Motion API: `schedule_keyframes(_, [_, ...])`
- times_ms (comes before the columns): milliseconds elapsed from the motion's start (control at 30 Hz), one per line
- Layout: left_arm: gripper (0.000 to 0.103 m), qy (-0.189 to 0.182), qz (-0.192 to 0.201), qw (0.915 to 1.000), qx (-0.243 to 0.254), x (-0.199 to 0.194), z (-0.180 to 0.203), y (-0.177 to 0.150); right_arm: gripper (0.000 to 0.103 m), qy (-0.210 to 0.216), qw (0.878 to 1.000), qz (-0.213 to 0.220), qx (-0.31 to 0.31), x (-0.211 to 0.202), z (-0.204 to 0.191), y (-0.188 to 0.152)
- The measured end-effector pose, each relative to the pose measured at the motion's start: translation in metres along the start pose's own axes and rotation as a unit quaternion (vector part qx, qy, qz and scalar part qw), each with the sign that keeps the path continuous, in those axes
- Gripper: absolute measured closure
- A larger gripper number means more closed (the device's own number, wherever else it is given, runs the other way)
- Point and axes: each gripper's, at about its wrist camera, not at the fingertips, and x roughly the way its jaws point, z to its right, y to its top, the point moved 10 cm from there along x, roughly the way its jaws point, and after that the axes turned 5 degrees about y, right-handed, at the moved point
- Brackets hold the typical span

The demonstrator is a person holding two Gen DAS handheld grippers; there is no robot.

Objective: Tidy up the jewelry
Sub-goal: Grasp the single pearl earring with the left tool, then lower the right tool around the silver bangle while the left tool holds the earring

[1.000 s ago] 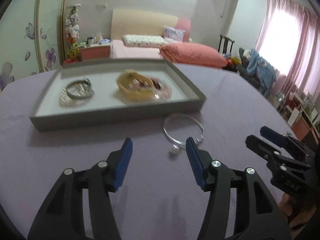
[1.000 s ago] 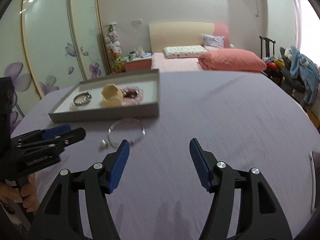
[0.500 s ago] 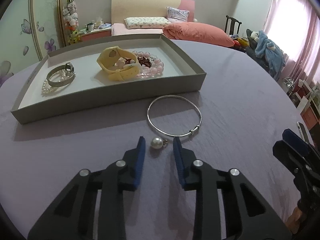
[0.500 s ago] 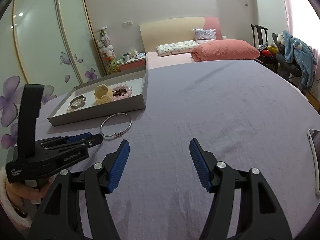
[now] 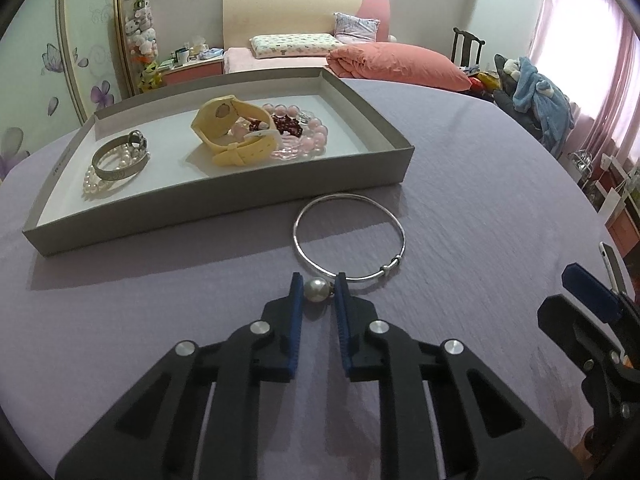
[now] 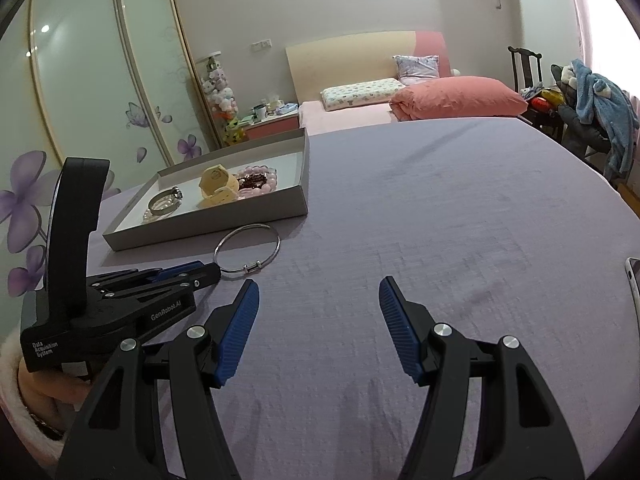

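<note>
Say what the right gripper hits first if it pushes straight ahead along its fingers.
Probably just the purple tablecloth: the open right gripper points at bare cloth, with the silver bangle and the grey tray off to its left. Depth is unclear.

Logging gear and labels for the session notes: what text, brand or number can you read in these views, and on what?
"GenRobot.AI": on the side of the left gripper, right wrist view.
"Data Acquisition System": on that gripper's rear body.
Small dark print on the tray, along its left rim: too small to read.
Nothing else legible.
</note>
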Motion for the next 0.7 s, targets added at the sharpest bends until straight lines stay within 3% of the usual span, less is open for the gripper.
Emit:
schedule_keyframes(267, [0.087,0.009,0.009,0.9993,-0.034,-0.013,-0.044,-0.004,0.04,0.007,1.0,-0.005,-0.006,0.003,-0.009,-0.001])
schedule_keyframes(700, [0.087,0.082,0.037,0.9879,-0.127,-0.056,-0.191,-0.031,0.04,0.024,0.998,-0.052,-0.035,0.031,-0.042,-0.007])
